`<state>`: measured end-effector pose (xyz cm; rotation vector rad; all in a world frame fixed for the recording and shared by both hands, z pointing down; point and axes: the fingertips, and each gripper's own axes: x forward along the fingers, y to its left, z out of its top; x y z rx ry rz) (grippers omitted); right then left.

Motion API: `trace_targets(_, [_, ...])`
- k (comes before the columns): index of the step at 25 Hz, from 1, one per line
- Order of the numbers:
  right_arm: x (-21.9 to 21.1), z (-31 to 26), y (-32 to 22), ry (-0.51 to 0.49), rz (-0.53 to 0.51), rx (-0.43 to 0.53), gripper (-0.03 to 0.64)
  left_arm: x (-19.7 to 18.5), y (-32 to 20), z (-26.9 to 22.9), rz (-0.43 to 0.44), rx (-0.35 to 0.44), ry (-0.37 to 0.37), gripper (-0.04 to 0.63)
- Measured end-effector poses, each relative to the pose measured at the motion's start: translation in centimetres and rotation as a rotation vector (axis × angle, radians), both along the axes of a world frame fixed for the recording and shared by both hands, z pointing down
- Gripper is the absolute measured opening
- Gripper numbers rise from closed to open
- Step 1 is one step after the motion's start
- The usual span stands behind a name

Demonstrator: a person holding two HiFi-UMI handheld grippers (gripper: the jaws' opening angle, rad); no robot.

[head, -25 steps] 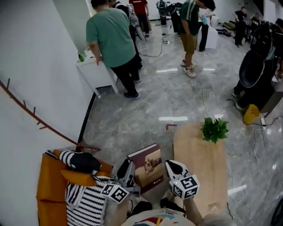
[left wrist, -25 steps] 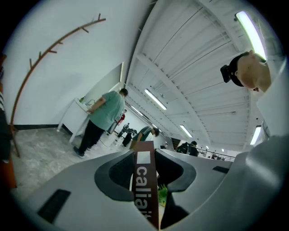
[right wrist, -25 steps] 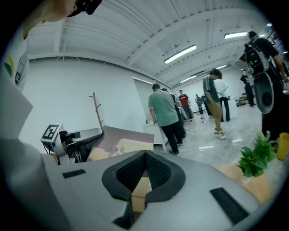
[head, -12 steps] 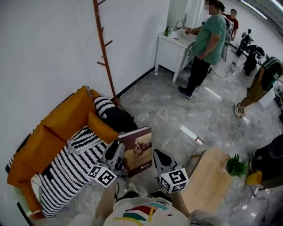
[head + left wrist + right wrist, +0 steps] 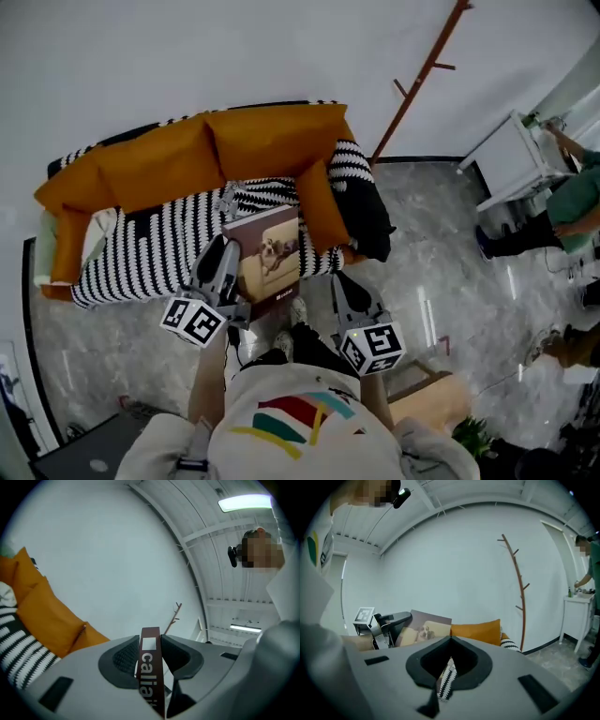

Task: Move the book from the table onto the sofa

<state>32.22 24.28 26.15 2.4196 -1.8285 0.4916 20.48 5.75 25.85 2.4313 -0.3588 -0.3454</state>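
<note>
The book (image 5: 269, 262), brown with a dog photo on its cover, stands upright in front of the orange sofa (image 5: 169, 159), over the edge of its striped blanket (image 5: 141, 258). My left gripper (image 5: 227, 257) is shut on the book's left edge. In the left gripper view the brown spine (image 5: 151, 667) is clamped between both pads. My right gripper (image 5: 343, 283) hangs to the right of the book, shut and holding nothing. In the right gripper view its tips (image 5: 450, 640) meet, with the book (image 5: 425, 629) and the left gripper (image 5: 383, 625) off to the left.
A black garment (image 5: 367, 214) lies on the sofa's right end. A brown coat rack (image 5: 422, 80) leans on the wall beside it. At the right, a person stands at a white cabinet (image 5: 511, 159). The wooden table (image 5: 433, 405) and a plant (image 5: 473, 436) are behind me, lower right.
The whole view swung from the table round to the sofa. Both grippers turned with it, the left one carrying the book, which now faces the sofa's seat.
</note>
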Motion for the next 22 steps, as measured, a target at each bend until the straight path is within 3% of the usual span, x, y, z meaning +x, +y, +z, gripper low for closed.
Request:
trace_targets(9, [-1.1,3.0,-19.1,-0.041,-0.308,-0.027,0.008,-10.3,-16.9,3.2,-0.416,-0.036,-0.057,0.149])
trace_targets(16, [1.2,3.3,-26.3,-0.035,-0.457,-0.002,0.007,-11.6,-20.2,1.7,-0.564,0.032,-0.092,0.149])
trace_targets(22, [-3.8,4.7,-35.8,-0.055,-0.596,-0.05,0.008,-18.0,-24.8,3.8,-0.688,-0.016,-0.133,0.149])
